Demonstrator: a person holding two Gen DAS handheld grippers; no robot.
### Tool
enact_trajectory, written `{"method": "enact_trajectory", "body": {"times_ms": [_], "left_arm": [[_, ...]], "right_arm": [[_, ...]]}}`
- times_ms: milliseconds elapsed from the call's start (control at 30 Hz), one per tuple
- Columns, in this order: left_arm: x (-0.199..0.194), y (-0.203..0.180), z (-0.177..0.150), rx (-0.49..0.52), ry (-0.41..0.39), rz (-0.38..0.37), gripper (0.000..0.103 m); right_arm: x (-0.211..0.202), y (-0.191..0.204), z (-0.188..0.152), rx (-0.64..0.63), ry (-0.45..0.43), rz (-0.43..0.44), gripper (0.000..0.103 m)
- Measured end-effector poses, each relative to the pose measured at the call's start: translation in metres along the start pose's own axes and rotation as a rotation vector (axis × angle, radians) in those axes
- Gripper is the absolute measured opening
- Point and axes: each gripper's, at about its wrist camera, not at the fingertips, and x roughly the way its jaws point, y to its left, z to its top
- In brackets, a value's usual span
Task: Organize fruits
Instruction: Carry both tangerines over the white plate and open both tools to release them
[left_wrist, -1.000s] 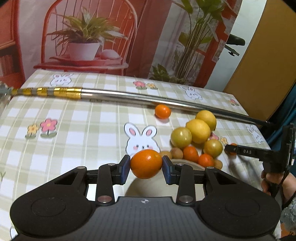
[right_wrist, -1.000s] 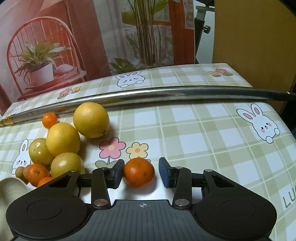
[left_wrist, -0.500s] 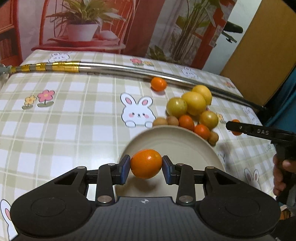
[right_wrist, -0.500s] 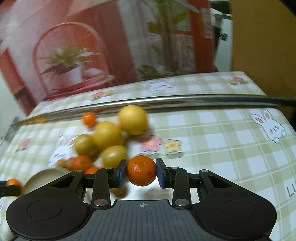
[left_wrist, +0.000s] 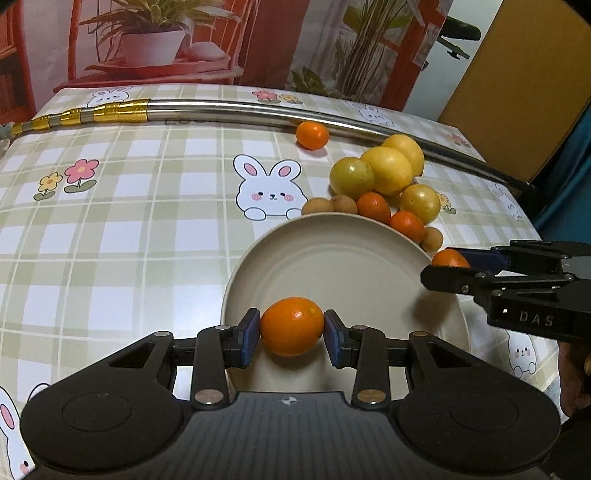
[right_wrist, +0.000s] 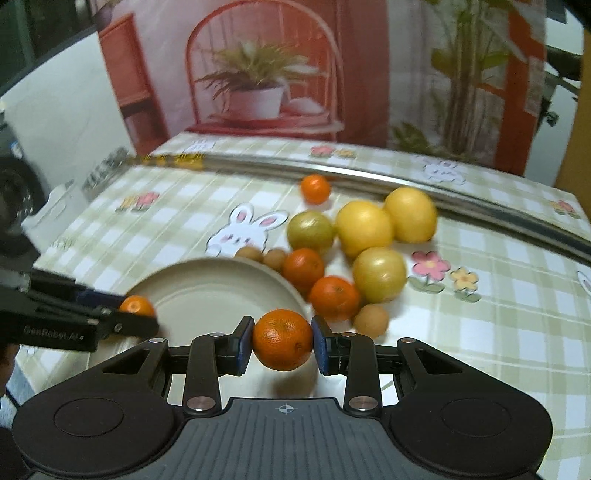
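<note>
My left gripper (left_wrist: 291, 332) is shut on a smooth orange (left_wrist: 291, 325) and holds it over the near part of a beige plate (left_wrist: 332, 266). My right gripper (right_wrist: 282, 345) is shut on a dimpled mandarin (right_wrist: 282, 339) above the plate's right rim (right_wrist: 207, 266); in the left wrist view this mandarin (left_wrist: 448, 258) sits at the plate's right edge. The left gripper shows in the right wrist view (right_wrist: 125, 314) at the plate's left side. A pile of lemons (left_wrist: 388, 170), small oranges (left_wrist: 373, 206) and brown longans (left_wrist: 317, 206) lies just beyond the plate.
A long steel rod with gold bands (left_wrist: 221, 109) lies across the far side of the checked tablecloth. One lone mandarin (left_wrist: 312, 134) rests against it. The table's right edge drops off near the right gripper.
Both grippers have moved over the plate with their fruit. The right gripper closed on its mandarin, lifted it off the cloth and swung left; the left drew back over the plate.
</note>
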Motion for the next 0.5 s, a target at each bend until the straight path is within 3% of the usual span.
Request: {"method": "enact_trajectory", "body": {"times_ms": [500], "left_arm": [[0.002, -0.001, -0.002, 0.007, 0.001, 0.037, 0.039]], "right_arm": [[0.019, 0.001, -0.014, 0.035, 0.096, 0.017, 0.031]]}}
